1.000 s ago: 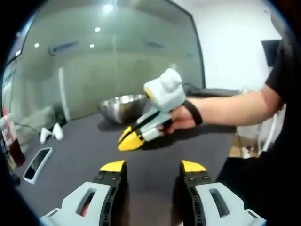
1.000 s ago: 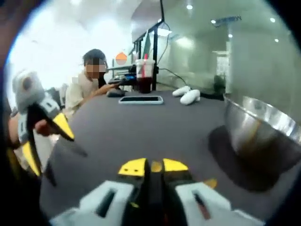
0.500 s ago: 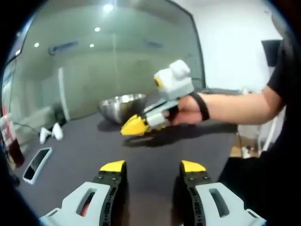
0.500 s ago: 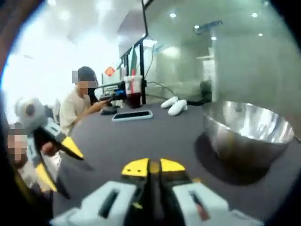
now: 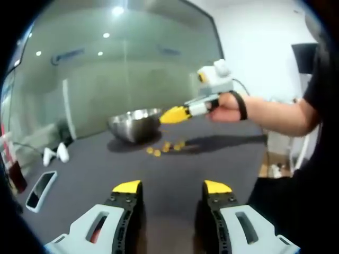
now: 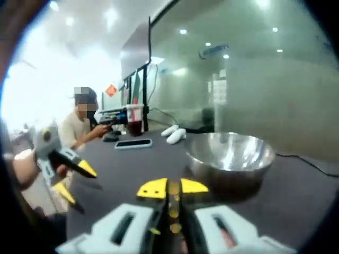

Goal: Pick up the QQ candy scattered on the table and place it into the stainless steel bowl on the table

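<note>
1. Left gripper (image 5: 172,187): jaws spread wide with nothing between them, held low over the dark table (image 5: 212,164).
2. Right gripper (image 6: 172,187): jaws nearly closed on a small yellow QQ candy (image 6: 173,188); in the left gripper view the person's hand (image 5: 226,107) holds it raised, tips toward the stainless steel bowl (image 6: 231,154).
3. Loose candies (image 5: 166,147) lie on the table at about 4 o'clock from the bowl in the left gripper view.
4. Phone (image 5: 36,190) at 9 o'clock.

The left hand-held gripper (image 5: 172,187) is held low with jaws spread, while the right hand-held gripper (image 6: 172,187) is raised, jaws together.
</note>
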Demonstrator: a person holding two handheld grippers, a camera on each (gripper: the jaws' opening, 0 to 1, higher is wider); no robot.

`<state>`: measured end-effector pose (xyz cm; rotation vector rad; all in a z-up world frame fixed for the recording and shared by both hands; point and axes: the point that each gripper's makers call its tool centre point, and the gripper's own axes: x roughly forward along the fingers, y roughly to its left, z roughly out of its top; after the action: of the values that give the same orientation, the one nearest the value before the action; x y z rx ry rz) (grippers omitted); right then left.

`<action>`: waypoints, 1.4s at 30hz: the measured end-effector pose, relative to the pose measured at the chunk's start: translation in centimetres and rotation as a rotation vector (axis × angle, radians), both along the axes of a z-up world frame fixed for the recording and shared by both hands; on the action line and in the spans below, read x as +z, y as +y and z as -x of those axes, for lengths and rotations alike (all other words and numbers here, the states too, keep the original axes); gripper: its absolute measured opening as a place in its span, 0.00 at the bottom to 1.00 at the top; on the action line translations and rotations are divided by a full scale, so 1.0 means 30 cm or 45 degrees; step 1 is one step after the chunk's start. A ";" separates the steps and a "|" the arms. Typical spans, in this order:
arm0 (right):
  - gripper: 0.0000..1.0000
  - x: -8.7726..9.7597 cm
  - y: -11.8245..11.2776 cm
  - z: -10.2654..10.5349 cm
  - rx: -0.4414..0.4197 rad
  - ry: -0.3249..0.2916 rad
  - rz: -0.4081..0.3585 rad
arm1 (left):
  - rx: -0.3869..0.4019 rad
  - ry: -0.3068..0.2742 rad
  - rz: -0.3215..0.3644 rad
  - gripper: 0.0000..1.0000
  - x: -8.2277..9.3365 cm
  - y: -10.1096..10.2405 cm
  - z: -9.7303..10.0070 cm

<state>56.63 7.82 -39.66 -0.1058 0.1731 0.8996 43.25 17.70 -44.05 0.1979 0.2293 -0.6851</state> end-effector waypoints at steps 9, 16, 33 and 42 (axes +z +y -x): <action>0.09 0.054 -0.067 -0.064 -0.095 -0.061 0.005 | -0.023 -0.003 -0.005 0.46 0.002 -0.016 0.001; 0.09 0.135 -0.055 -0.183 -0.193 -0.104 -0.058 | -0.037 -0.009 -0.006 0.47 0.009 -0.033 0.003; 0.33 0.169 -0.019 -0.343 -0.309 -0.044 -0.143 | -0.041 -0.006 -0.014 0.47 0.007 -0.029 0.018; 0.31 0.166 -0.055 -0.319 -0.319 -0.086 -0.089 | -0.019 -0.014 -0.010 0.47 0.013 -0.022 0.008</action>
<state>66.19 6.17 -34.68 -0.0484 0.0895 0.6507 43.02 17.05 -43.67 0.2111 0.2203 -0.6975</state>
